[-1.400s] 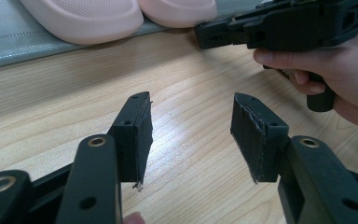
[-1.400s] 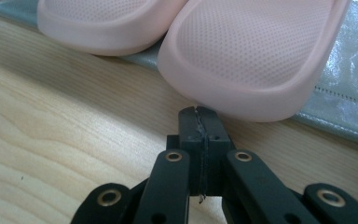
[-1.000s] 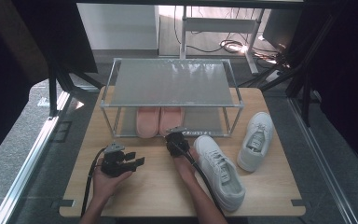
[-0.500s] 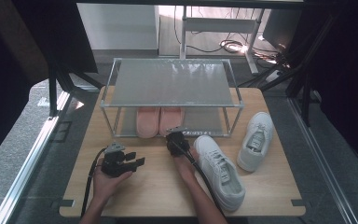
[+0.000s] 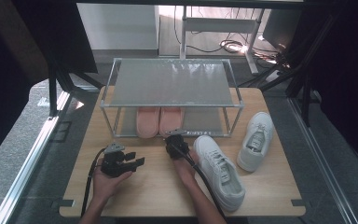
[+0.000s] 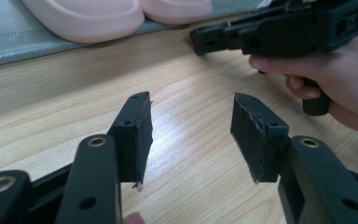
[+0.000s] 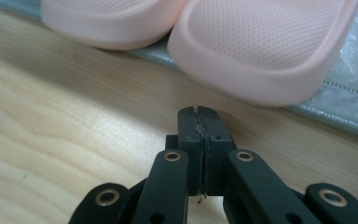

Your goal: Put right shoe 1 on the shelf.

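Pink slippers [image 5: 159,122] on rack's lower shelf [image 5: 200,122], right gripper [image 5: 173,140] closed nearby

Both forearms come in from the near edge, each hand wrapped round the grip of its tongs and held low. The left tongs [image 6: 191,135] stand with jaws wide apart and nothing between them, pointing across toward the right hand [image 6: 328,79]. The right tongs [image 7: 198,122] point forward with jaws pressed together, empty, the cable trailing back along the forearm.

Two pale pink slippers [image 5: 159,120] side by side on rack's [image 5: 121,84] lower shelf.
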Motion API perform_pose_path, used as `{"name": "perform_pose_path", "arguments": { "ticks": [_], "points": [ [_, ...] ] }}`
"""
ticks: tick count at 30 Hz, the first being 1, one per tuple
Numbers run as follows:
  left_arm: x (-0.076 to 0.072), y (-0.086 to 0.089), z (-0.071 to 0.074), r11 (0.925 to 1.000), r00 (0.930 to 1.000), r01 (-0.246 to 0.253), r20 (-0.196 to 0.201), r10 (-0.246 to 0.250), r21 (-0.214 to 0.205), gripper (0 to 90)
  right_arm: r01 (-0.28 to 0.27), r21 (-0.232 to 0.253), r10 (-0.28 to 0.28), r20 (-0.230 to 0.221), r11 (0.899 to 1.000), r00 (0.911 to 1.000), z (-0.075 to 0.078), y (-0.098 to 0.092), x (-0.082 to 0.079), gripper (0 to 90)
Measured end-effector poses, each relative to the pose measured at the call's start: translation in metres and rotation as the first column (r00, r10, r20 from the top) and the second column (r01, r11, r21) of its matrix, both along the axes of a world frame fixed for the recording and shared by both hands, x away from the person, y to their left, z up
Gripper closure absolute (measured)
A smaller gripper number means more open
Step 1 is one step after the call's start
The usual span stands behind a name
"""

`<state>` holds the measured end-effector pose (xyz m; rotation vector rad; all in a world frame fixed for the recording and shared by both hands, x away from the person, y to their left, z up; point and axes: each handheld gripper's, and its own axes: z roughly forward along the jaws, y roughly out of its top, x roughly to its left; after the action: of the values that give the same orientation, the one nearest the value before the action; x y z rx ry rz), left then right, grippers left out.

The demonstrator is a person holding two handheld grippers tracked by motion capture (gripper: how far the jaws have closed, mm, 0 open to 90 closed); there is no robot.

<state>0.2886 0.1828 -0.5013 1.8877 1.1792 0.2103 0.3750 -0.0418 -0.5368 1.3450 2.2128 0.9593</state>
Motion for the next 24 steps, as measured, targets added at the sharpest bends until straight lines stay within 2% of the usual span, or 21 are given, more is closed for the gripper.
{"name": "perform_pose_path", "arguments": {
  "ticks": [9, 14, 21, 24],
  "points": [
    [0.000, -0.001, 0.001, 1.0000, 1.0000, 0.004, 0.002, -0.004, 0.003, 48.8, -0.024, 0.031, 0.023, 0.016, 0.999, 0.9996, 0.011, -0.008, -0.017, 87.7],
    [0.000, 0.000, 0.001, 1.0000, 1.0000, 0.001, 0.002, -0.001, 0.002, 48.8, -0.052, 0.042, 0.051, 0.037, 0.998, 0.9980, 0.022, -0.013, -0.028, 87.2],
    [0.000, 0.001, 0.002, 1.0000, 1.0000, -0.002, 0.004, 0.002, 0.002, 48.7, -0.092, 0.089, 0.089, 0.040, 0.992, 0.9952, 0.038, -0.028, -0.043, 85.7],
    [0.000, 0.001, 0.002, 1.0000, 1.0000, 0.000, 0.002, 0.000, 0.000, 48.7, -0.107, 0.086, 0.103, 0.056, 0.990, 0.9931, 0.045, -0.032, -0.050, 83.8]
  ]
}}
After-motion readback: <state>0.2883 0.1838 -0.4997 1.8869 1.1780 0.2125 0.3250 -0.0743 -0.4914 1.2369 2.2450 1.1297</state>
